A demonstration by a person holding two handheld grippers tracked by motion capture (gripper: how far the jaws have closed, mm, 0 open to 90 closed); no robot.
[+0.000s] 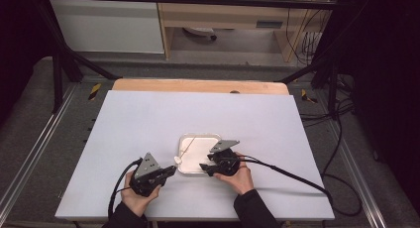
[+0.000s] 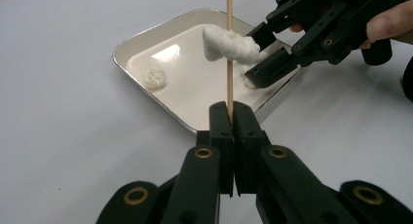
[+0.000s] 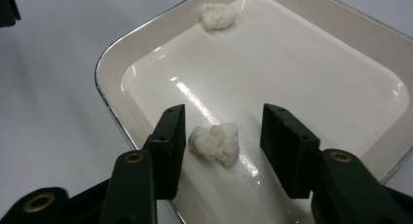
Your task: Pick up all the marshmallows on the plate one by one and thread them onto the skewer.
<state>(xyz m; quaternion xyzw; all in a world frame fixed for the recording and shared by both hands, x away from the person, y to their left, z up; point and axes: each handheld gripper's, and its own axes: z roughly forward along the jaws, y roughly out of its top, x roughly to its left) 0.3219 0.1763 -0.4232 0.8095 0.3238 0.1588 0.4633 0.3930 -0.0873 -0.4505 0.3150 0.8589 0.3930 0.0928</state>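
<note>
A thin wooden skewer (image 2: 229,63) stands clamped in my left gripper (image 2: 233,109), which is shut on its lower end. A white fluffy lump (image 2: 229,43) is threaded on the skewer above the tray. In the high view the left gripper (image 1: 172,169) sits at the near left corner of the white tray (image 1: 213,137), with the skewer (image 1: 187,147) slanting over it. My right gripper (image 3: 223,112) is open, its jaws on either side of a second white lump (image 3: 215,142) on the tray floor, not touching it. A third lump (image 3: 217,15) lies at the tray's far side.
The tray (image 2: 146,41) rests near the middle of a white table top (image 1: 148,119). The right gripper (image 2: 263,53) reaches in close to the skewer's lump. Black cables (image 1: 292,171) trail from both grippers toward the table's near edge.
</note>
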